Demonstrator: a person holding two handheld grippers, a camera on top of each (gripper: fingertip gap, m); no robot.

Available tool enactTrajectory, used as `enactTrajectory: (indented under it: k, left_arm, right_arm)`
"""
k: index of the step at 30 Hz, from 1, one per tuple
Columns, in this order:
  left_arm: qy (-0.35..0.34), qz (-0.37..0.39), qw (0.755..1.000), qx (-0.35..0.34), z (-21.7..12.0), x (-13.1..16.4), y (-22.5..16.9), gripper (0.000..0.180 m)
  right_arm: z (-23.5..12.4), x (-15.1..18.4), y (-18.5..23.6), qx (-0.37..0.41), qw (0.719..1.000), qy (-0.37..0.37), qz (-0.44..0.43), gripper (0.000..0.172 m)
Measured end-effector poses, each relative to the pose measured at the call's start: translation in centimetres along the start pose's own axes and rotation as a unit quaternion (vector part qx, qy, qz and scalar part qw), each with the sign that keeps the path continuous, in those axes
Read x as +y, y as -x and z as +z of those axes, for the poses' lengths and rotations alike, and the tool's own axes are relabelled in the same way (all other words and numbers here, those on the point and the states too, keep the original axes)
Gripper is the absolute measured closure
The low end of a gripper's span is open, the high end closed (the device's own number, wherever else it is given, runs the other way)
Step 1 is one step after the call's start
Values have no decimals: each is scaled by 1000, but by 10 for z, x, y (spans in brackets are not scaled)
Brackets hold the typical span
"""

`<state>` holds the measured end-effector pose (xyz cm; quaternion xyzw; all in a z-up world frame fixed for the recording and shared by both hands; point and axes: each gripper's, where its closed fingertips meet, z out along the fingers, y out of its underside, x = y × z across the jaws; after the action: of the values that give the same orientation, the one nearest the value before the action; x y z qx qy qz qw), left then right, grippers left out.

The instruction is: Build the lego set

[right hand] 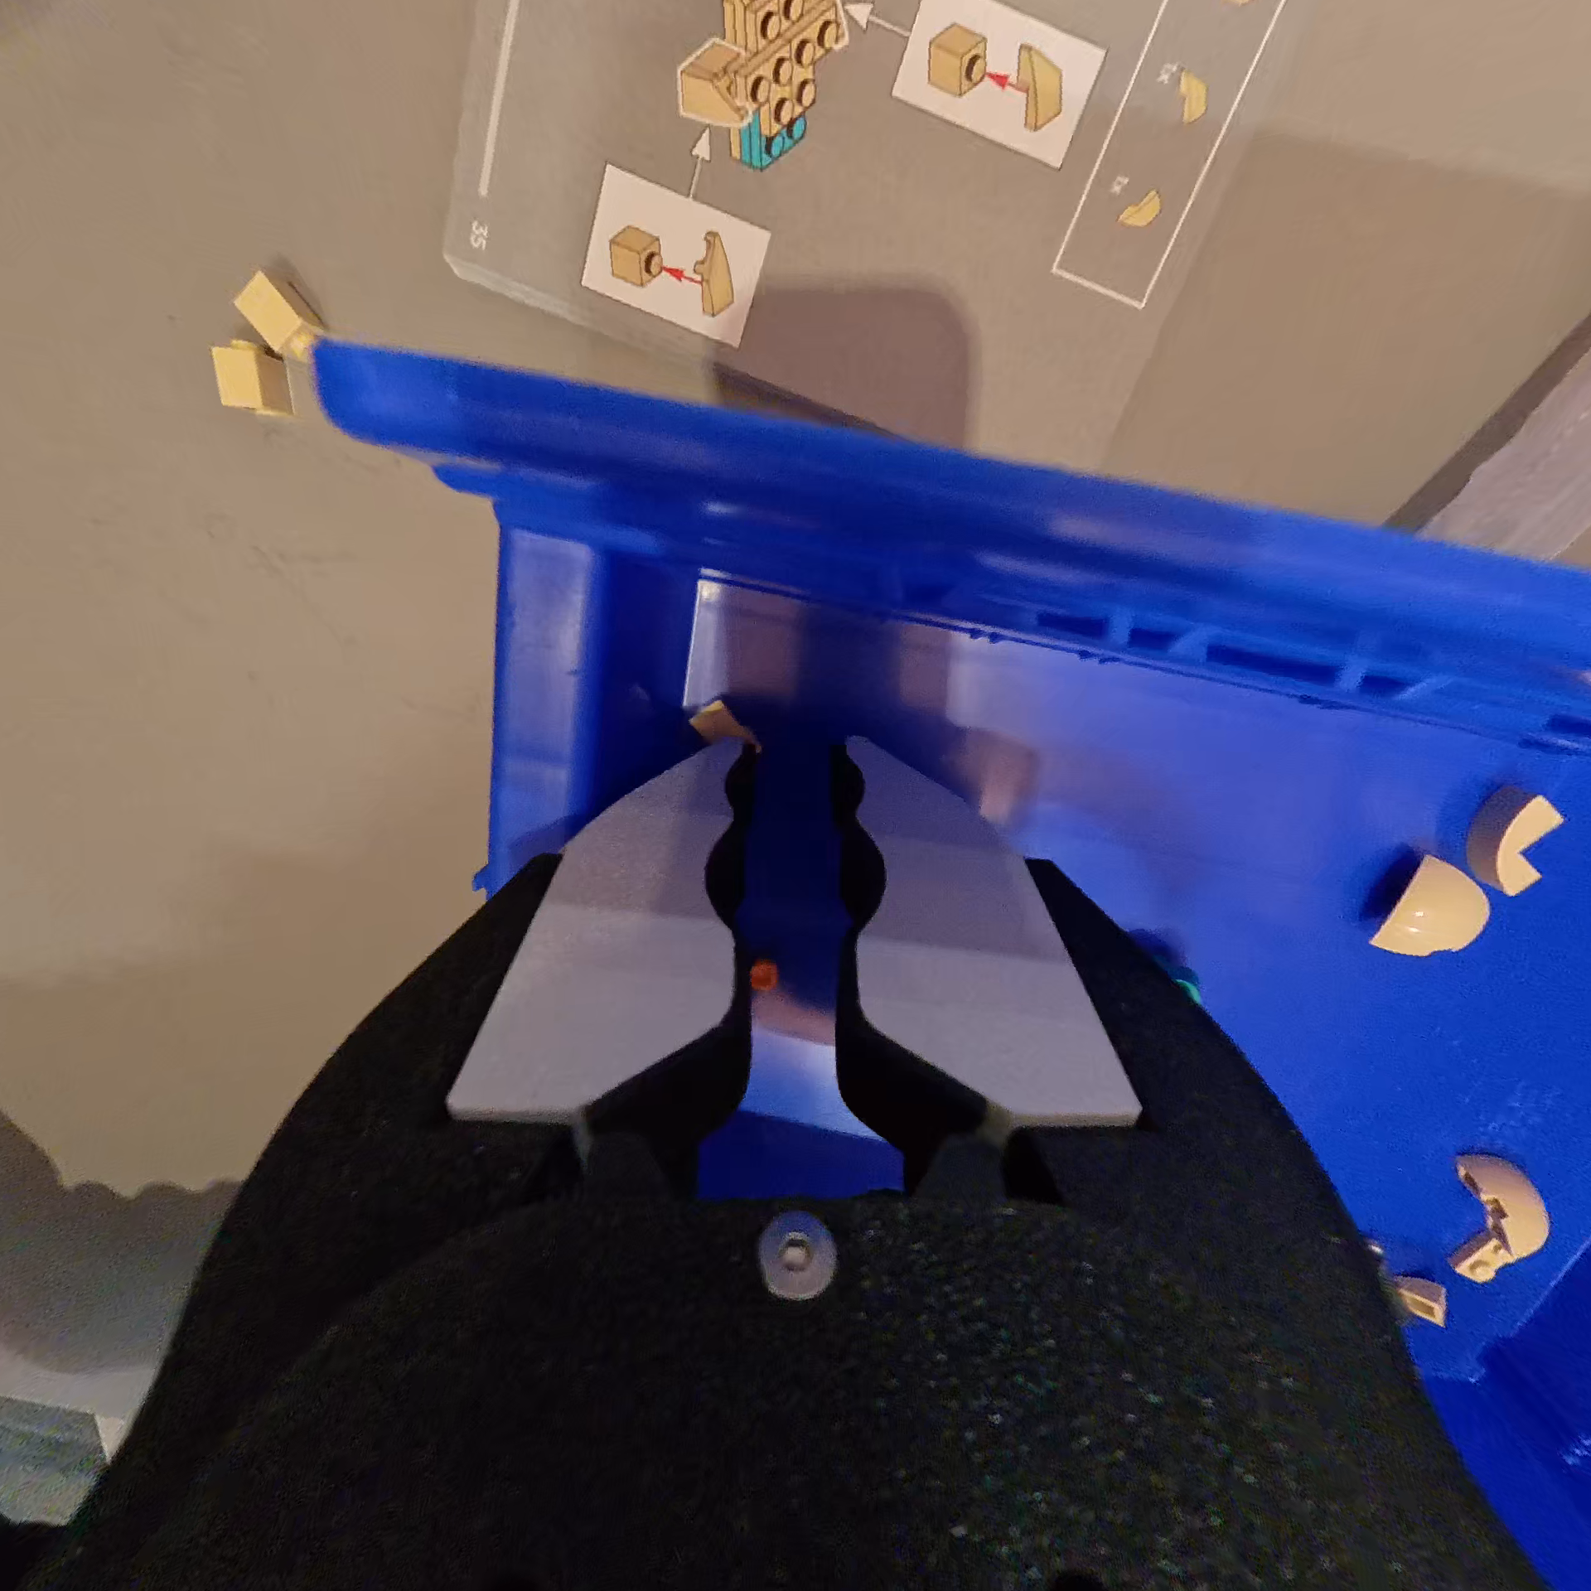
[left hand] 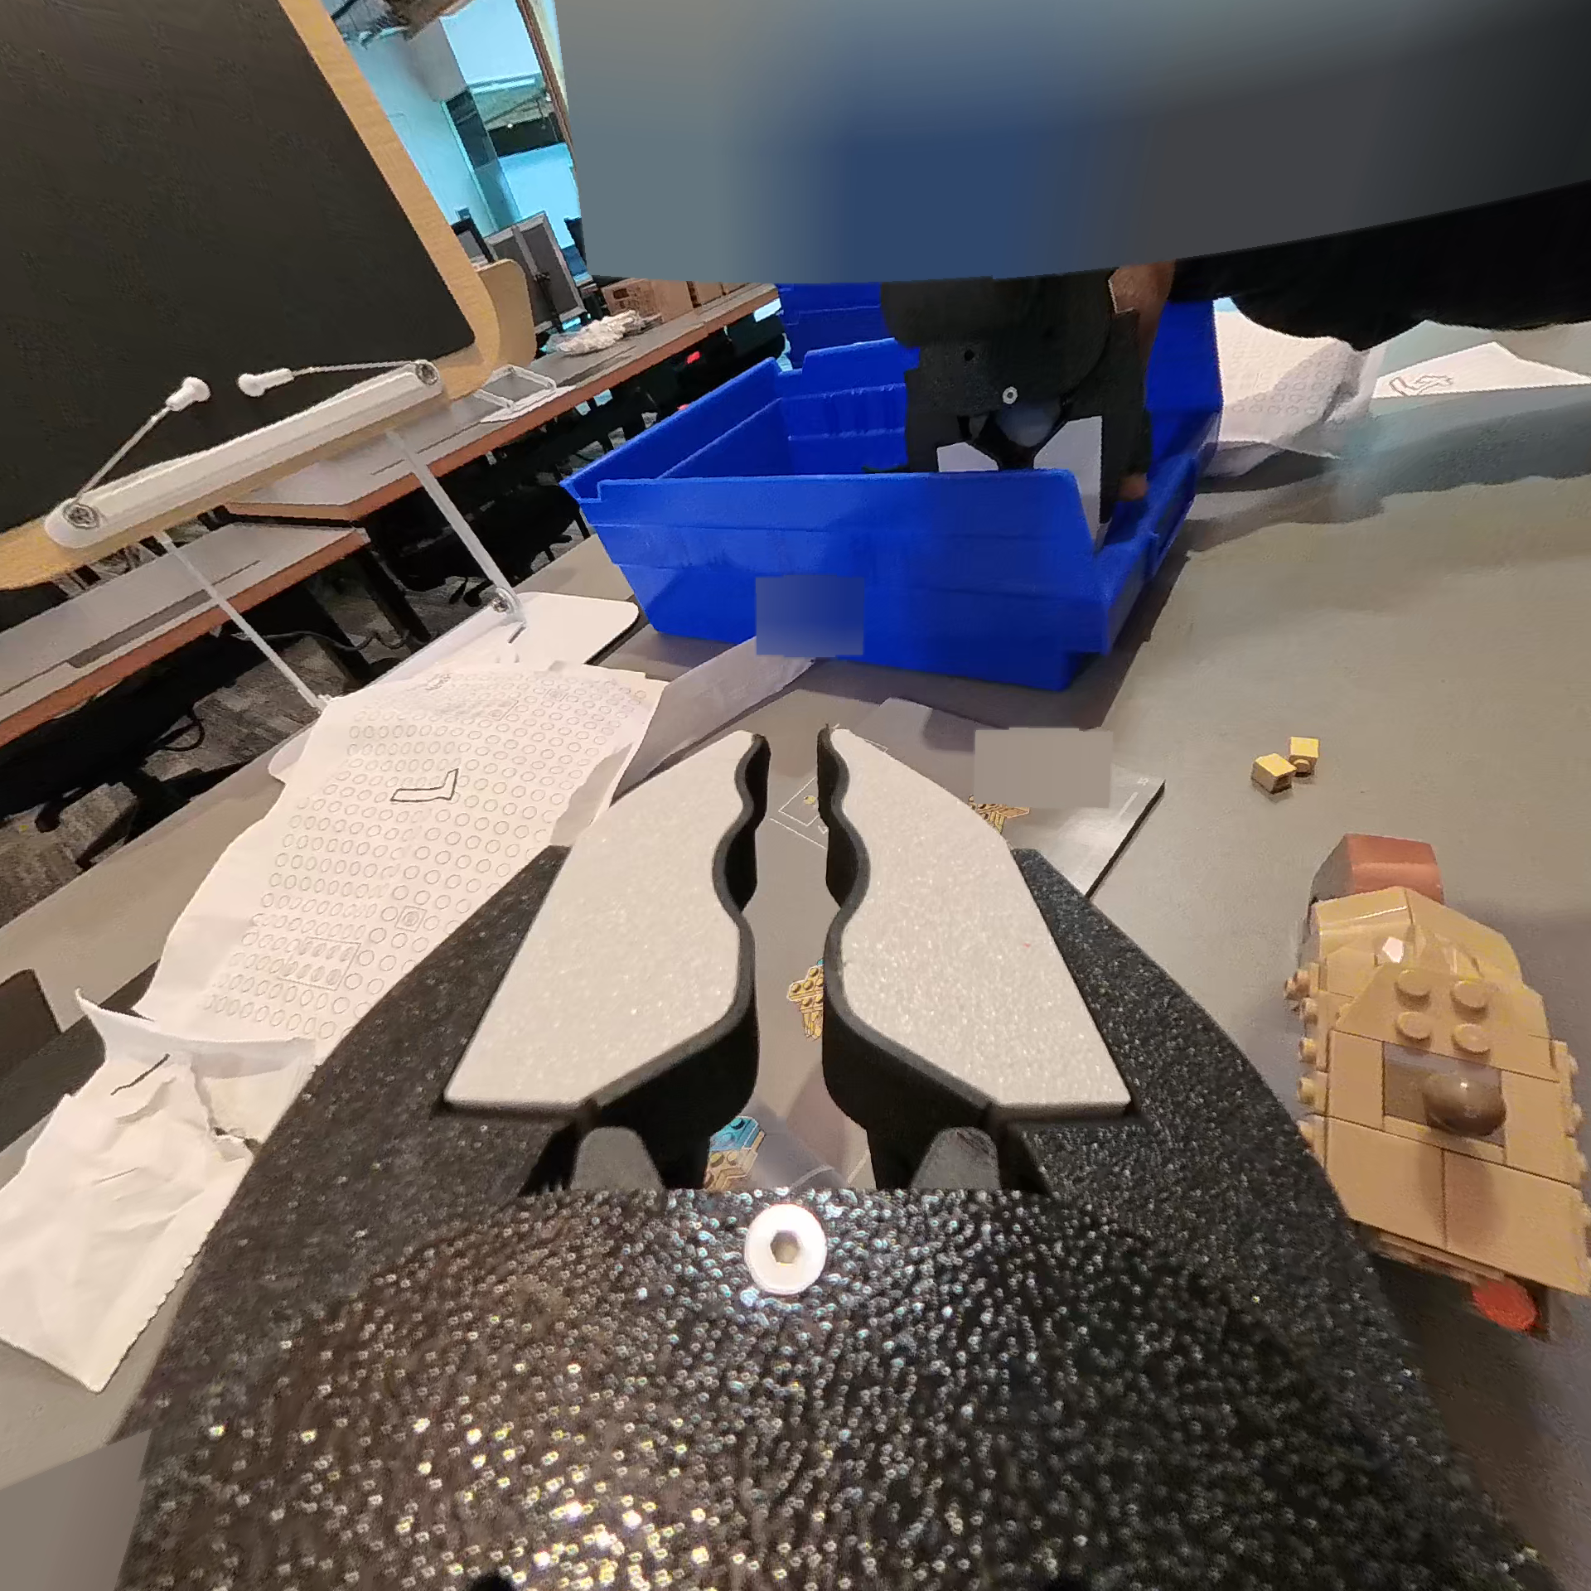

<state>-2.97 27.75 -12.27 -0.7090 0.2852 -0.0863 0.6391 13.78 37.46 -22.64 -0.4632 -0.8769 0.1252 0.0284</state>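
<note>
My left gripper (left hand: 794, 745) is open with a narrow gap and holds nothing. It hovers over an instruction booklet (left hand: 1102, 826) on the grey table. My right gripper (right hand: 796, 749) is down inside a blue bin (right hand: 861, 482), open, with only the bin floor showing between its pads. A small tan piece (right hand: 721, 721) lies just outside its left fingertip, not between the pads. Tan dome pieces (right hand: 1433, 908) lie on the bin floor to the right. The left wrist view shows the bin (left hand: 861, 534) ahead with the right gripper's body (left hand: 964, 379) dipping into it.
A tan brick model (left hand: 1446, 1076) lies on the table at the right. Two small tan bricks (left hand: 1283, 762) lie beyond it and also show by the bin's corner (right hand: 258, 353). Crumpled white papers (left hand: 413, 826) cover the left. A small orange piece (right hand: 763, 975) lies on the bin floor. The gap from one gripper's tips to the other's is roughly 20 cm.
</note>
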Motion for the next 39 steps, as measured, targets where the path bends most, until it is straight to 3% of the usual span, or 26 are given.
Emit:
enactTrajectory:
  k: [6, 11, 17, 23, 29, 36, 39]
  left_arm:
    - [1, 0, 1000, 0, 1, 1, 0, 170]
    - [5, 1, 1000, 2, 2, 3, -1, 170]
    - [9, 5, 1000, -1, 3, 5, 0, 170]
    - [8, 2, 1000, -2, 3, 5, 1, 170]
    - [10, 8, 1000, -2, 3, 5, 0, 170]
    - [15, 12, 1000, -5, 4, 8, 0, 170]
    - [15, 15, 1000, -8, 3, 8, 2, 170]
  right_arm:
    - [-3, 7, -15, 52, 999, 16, 1, 160]
    - [-8, -7, 3, -6, 999, -42, 8, 157]
    - [1, -5, 4, -36, 999, -33, 14, 152]
    - [-1, 6, -17, 32, 999, 7, 7, 151]
    - [-12, -7, -3, -7, 999, -51, 12, 150]
    - [1, -6, 0, -40, 999, -28, -9, 145]
    - [0, -3, -14, -2, 1000, -17, -7, 139]
